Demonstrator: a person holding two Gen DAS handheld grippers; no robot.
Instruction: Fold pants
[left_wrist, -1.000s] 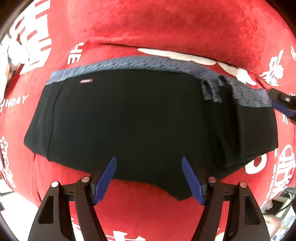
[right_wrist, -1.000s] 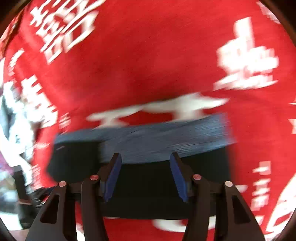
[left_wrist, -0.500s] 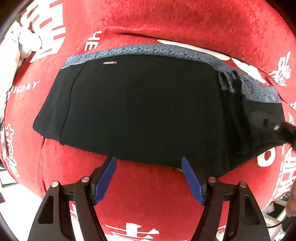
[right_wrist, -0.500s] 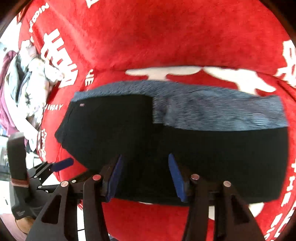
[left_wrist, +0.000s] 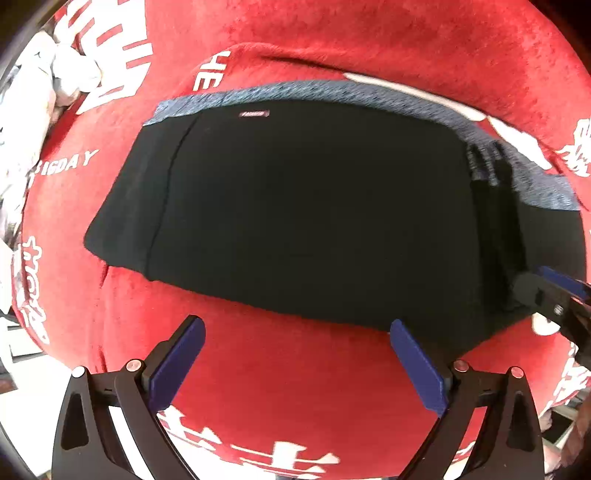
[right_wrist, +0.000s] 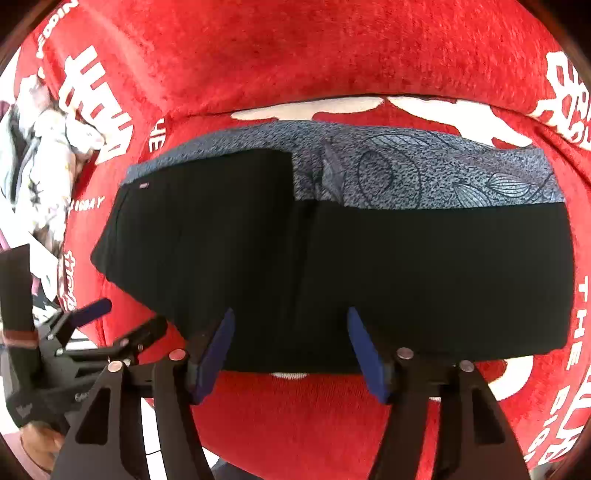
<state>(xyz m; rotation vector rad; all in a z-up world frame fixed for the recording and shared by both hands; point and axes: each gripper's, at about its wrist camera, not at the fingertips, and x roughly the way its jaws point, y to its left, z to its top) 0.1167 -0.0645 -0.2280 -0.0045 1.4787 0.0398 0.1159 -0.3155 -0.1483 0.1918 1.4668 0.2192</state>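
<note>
The black pants lie folded flat on a red cloth, with a blue-grey patterned band along their far edge. They also show in the right wrist view, the band wide on the right. My left gripper is open and empty, just short of the pants' near edge. My right gripper is open, its blue fingertips over the near edge of the pants. The right gripper also shows at the right edge of the left view, and the left gripper at the left of the right view.
The red cloth with white lettering covers the surface and rises behind the pants. A heap of pale patterned clothes lies at the far left, also seen in the left view.
Both grippers have pulled back toward me, open and empty. The right one swung from over the band to the near edge. The pants lie still.
</note>
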